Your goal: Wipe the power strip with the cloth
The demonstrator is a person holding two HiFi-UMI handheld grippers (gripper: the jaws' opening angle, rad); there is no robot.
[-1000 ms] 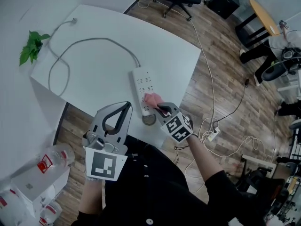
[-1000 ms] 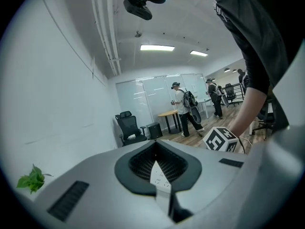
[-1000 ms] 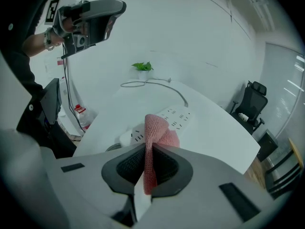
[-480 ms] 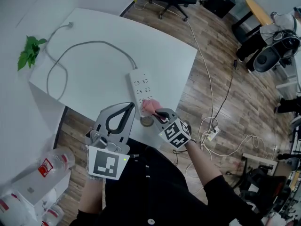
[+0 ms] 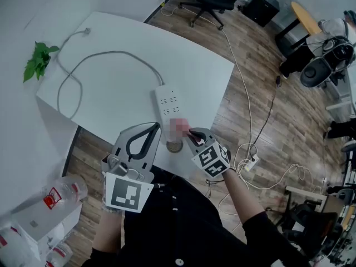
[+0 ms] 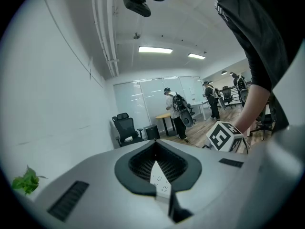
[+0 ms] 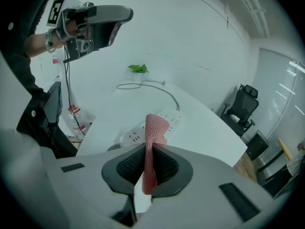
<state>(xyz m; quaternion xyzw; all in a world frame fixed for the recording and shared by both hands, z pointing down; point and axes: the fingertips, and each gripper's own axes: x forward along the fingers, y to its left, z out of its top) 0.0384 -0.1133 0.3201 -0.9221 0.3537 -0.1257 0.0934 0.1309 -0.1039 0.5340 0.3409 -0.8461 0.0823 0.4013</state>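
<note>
On the white surface [image 5: 122,49], close to its near edge, a white power strip [image 5: 168,105] is laid, with its grey cable [image 5: 111,53] looped away behind it. At the strip's near end a pink cloth [image 5: 179,128] is held, clamped between the fingers of the right gripper [image 5: 188,132]. Left of that end the left gripper [image 5: 150,128] is raised, fingers closed together on nothing. A green plant [image 5: 38,60] is set far left of the strip.

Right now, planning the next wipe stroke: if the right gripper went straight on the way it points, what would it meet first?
Probably the long white plastic power strip, just ahead; the pink knitted cloth that the right gripper clamps would touch it first.
</note>
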